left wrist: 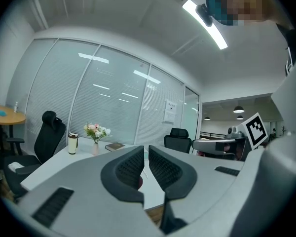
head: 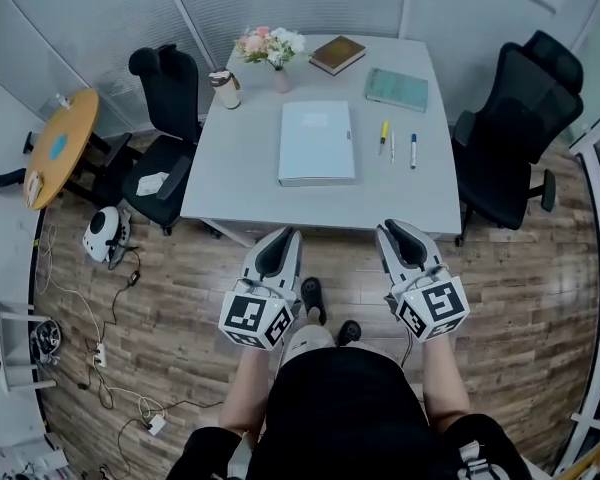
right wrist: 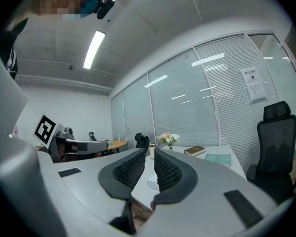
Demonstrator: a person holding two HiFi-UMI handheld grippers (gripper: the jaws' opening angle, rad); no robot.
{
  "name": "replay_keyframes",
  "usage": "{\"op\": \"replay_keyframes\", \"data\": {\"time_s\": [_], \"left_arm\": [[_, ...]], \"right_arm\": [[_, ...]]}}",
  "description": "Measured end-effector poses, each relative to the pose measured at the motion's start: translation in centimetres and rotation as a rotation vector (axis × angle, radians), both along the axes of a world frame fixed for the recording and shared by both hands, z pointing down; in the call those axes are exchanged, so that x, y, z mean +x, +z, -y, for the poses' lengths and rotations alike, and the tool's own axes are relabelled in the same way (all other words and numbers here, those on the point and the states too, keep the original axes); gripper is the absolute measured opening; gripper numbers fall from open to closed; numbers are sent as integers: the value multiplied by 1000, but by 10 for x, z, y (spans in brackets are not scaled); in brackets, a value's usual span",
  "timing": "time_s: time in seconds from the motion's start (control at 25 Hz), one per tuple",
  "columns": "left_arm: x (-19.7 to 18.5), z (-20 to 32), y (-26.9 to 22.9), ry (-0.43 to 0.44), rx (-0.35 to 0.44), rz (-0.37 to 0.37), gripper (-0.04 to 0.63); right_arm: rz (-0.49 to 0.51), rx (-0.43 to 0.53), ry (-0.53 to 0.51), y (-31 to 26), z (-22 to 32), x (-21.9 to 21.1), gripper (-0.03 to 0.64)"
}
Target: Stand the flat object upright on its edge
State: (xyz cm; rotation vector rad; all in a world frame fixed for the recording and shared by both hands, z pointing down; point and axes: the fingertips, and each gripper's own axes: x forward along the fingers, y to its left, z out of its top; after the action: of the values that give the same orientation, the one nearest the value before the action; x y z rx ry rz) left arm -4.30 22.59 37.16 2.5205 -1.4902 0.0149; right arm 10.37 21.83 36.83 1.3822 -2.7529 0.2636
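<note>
Head view, task object: a pale blue flat case (head: 316, 141) is seen lying flat at the middle of the grey table (head: 230, 178), with its near edge close to the table's front edge.
Head view, neighbours: a yellow pen (head: 384, 134) is laid just to its right. A cup (head: 225, 89), a flower vase (head: 273, 50) and a brown book (head: 337, 55) are set well behind it, all apart from it.
Head view, tools: the left gripper (head: 283, 236) and the right gripper (head: 392, 230) are held side by side short of the table's front edge. Nothing is touched by either.
Left gripper view, jaws: the pads are brought together and nothing is gripped. The table top is seen beyond them.
Right gripper view, jaws: the pads are parted by a narrow gap with nothing between them. A pale corner, probably of the flat case, is seen low beyond the tips.
Handling (judged): the flat case is expected to be stiff, fairly light and smooth-skinned, so slip under the pads is likely.
Hold (judged): the two long side edges are best taken, one per gripper. The far edge is then kept on the table as pivot while the near edge is raised.
Risk (judged): the bottom edge may skid, and the narrow edge may topple once upright.
</note>
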Motion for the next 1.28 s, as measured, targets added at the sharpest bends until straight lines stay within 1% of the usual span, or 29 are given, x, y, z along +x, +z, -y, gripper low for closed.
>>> {"op": "replay_keyframes", "data": {"time_s": [0.44, 0.56, 0.76, 0.96, 1.28], "left_arm": [[-34, 94, -3, 39, 7, -3, 33], [-42, 119, 2, 62, -9, 3, 85], [-58, 152, 11, 90, -24, 2, 109], [-76, 182, 18, 112, -29, 5, 160], [-100, 206, 31, 142, -49, -3, 210]], "right_arm": [[-23, -15, 22, -3, 87, -34, 90], [-25, -21, 46, -2, 111, -39, 97], [-33, -32, 82, 5, 142, -51, 132], [-38, -51, 123, 14, 167, -63, 180], [-51, -77, 166, 28, 187, -81, 236]]}}
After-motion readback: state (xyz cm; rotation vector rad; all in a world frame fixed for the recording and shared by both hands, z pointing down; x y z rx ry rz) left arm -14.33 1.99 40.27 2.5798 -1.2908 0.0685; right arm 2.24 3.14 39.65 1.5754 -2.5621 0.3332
